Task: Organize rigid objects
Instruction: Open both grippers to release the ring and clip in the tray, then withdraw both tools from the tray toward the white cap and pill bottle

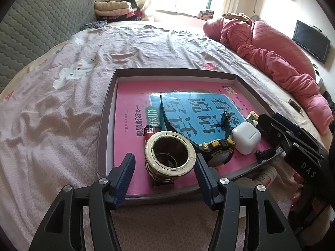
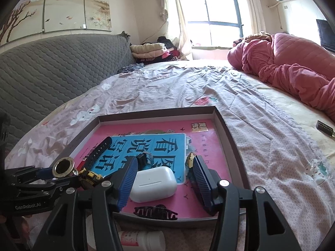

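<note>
A: Bedroom, crumpled pink sheet on the bed [image 1: 88,96], and a shallow tray [image 1: 108,113] holding a pink book [image 1: 129,108].

B: Lower centre of the left view, a tape roll [image 1: 170,153], cream rim, dark hollow core, upright on that book.

A: Left gripper [image 1: 165,170] jaws apart, roll between them, right pad about touching.

B: Right gripper [image 2: 164,179] jaws apart too; white earbud case [image 2: 153,184] lies between, unpinched.

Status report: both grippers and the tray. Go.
Left gripper open around the tape rolls. Right gripper open around the earbud case. Watch beside them in the tray.
</note>
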A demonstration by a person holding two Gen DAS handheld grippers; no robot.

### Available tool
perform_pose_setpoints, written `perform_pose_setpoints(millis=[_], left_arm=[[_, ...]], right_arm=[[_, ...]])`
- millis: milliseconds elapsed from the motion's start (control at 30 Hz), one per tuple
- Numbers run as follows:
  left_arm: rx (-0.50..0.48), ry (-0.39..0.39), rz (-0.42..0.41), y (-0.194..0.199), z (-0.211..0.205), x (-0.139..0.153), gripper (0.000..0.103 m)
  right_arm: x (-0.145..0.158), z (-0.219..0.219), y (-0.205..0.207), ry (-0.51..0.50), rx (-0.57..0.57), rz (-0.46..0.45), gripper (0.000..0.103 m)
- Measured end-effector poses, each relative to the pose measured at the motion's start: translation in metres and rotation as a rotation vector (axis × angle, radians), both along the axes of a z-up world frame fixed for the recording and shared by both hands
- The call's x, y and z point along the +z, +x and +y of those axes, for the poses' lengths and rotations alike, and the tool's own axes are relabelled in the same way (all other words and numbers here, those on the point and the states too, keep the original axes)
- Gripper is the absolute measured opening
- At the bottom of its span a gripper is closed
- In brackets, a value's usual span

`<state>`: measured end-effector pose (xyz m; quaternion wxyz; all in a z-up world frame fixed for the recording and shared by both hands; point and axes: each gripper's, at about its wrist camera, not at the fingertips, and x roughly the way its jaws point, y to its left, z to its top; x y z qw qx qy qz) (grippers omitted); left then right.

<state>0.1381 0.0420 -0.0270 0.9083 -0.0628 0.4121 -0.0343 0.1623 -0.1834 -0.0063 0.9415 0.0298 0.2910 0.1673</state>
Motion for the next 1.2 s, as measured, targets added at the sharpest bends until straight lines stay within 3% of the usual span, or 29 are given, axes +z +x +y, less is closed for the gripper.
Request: perform_pose_setpoints(millis=[1200], left_arm=[[0.003, -0.007, -0.034, -0.018, -0.002, 0.019, 0.073]], right_arm=[[0.01, -0.025, -0.01, 0.006, -0.07, -0.035, 0.058]])
